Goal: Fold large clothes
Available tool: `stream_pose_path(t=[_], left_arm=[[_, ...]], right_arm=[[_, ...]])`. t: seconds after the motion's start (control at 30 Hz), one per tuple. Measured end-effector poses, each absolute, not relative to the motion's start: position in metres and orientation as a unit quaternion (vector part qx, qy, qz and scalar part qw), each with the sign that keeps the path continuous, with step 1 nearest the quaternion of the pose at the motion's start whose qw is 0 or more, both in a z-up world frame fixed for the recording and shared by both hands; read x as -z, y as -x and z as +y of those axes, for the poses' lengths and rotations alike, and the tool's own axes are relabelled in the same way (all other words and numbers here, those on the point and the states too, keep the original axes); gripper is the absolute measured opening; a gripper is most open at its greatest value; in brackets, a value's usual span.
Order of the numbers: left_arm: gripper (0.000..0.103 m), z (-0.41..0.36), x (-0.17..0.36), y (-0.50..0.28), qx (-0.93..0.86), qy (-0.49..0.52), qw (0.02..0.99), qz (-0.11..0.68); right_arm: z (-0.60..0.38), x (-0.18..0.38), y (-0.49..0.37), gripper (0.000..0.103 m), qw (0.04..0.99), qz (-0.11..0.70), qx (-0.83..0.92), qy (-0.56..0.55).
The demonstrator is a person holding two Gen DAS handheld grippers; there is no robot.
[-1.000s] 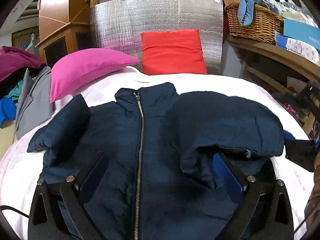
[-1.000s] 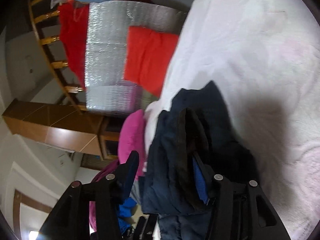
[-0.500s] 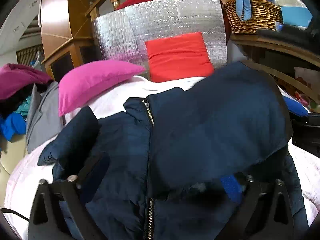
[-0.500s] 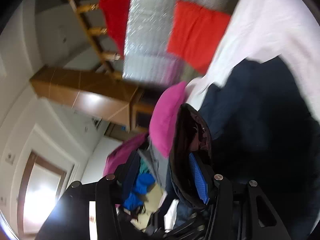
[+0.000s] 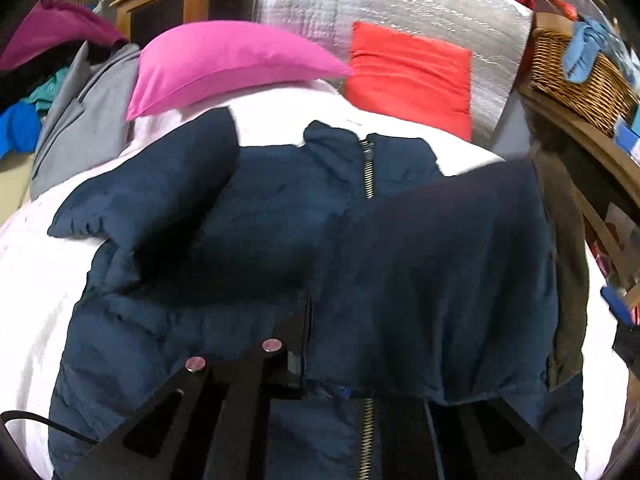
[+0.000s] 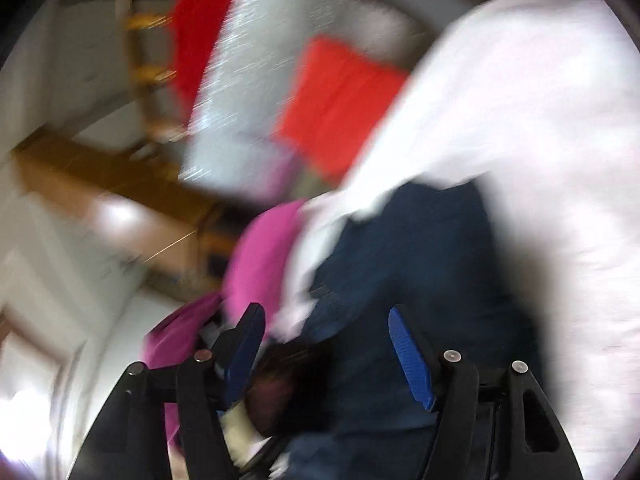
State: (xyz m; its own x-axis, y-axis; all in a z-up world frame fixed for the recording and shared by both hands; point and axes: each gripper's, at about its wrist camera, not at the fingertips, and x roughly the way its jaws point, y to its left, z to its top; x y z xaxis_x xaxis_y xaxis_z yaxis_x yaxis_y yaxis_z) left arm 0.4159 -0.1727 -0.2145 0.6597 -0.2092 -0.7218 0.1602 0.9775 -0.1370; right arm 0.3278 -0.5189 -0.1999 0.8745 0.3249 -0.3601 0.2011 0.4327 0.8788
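left wrist only: jacket [image 5: 248,240] zipper [image 5: 369,168]

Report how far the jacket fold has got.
Done: the navy jacket lies zipped on the white bedcover, and one side panel is folded across the zipper. In hand: the left gripper is shut, apparently on that panel's edge; the right gripper has just been opening, jacket cloth between its pads but unclamped. Left: the other sleeve is spread out, and no lengthwise fold shows.
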Motion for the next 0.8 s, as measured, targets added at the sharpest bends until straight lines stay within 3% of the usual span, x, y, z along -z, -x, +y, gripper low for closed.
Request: stream_pose_path(t=[0.17,0.37,0.5,0.53,0.67,0.73,0.8], left_arm=[[0.018,-0.165,0.217,-0.416,0.106,0.035,0.901,0.419],[0.046,-0.151,0.215,-0.418,0.096,0.048,0.899,0.425],[0.051,-0.136,0.216,-0.425,0.099,0.074,0.891,0.436],[0.051,-0.132,0.216,-0.425,0.097,0.077,0.89,0.438],[0.051,-0.119,0.214,-0.428,0.089,0.09,0.889,0.44],[0.051,-0.11,0.212,-0.429,0.08,0.097,0.89,0.437],[0.051,-0.104,0.21,-0.43,0.08,0.107,0.889,0.437]], right_arm=[[-0.545,0.228,-0.325,0.069,0.781,0.278,0.061,-0.555],[-0.535,0.238,-0.346,0.069,0.787,0.318,0.067,-0.525],[-0.522,0.241,-0.367,0.067,0.806,0.36,0.088,-0.461],[-0.519,0.244,-0.369,0.064,0.809,0.373,0.093,-0.444],[-0.511,0.239,-0.374,0.027,0.834,0.381,0.104,-0.385],[-0.51,0.229,-0.37,0.018,0.845,0.366,0.12,-0.371],[-0.511,0.216,-0.363,0.016,0.86,0.339,0.141,-0.355]])
